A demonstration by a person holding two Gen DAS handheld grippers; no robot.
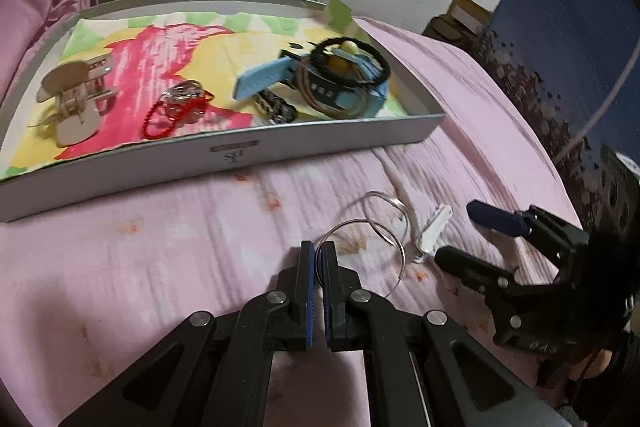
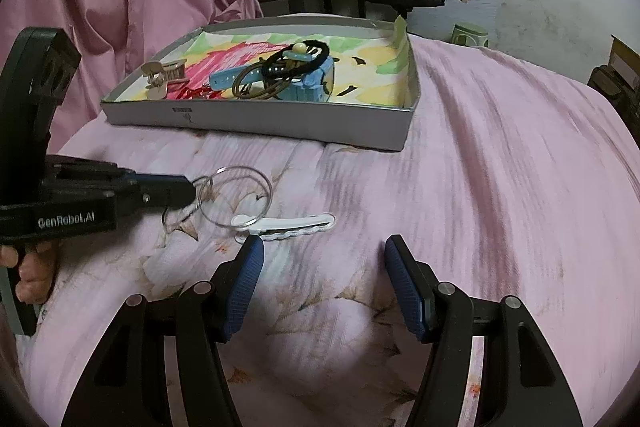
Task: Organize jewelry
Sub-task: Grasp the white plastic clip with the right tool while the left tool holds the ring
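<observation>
Several bits fill the tray [image 1: 224, 163]: blue watch [image 1: 280, 75], red bracelet [image 1: 168, 115], hair claw clip [image 1: 72, 99]. Left claw [image 1: 319, 255] pinches thin wire hoops [image 1: 372, 223]; right claw [image 2: 324, 251] gapes empty over the bed.

The bed [image 2: 460, 155] is covered by a pink quilted blanket [image 1: 200, 227] with faint flower prints and a few reddish spots. A shallow grey tray [image 1: 224, 163] sits on the blanket toward the far side, lined with a bright paper of pink, yellow and green. Nearer the cameras, a white hair clip [image 2: 296, 225] lies flat on the blanket. Just beside it are thin clear wire rings [image 2: 240, 195], overlapping each other, with one edge crossing the clip's rounded end; whether the rings rest fully on the blanket or are lifted at one side cannot be told. The clip and rings lie well apart from the tray.
</observation>
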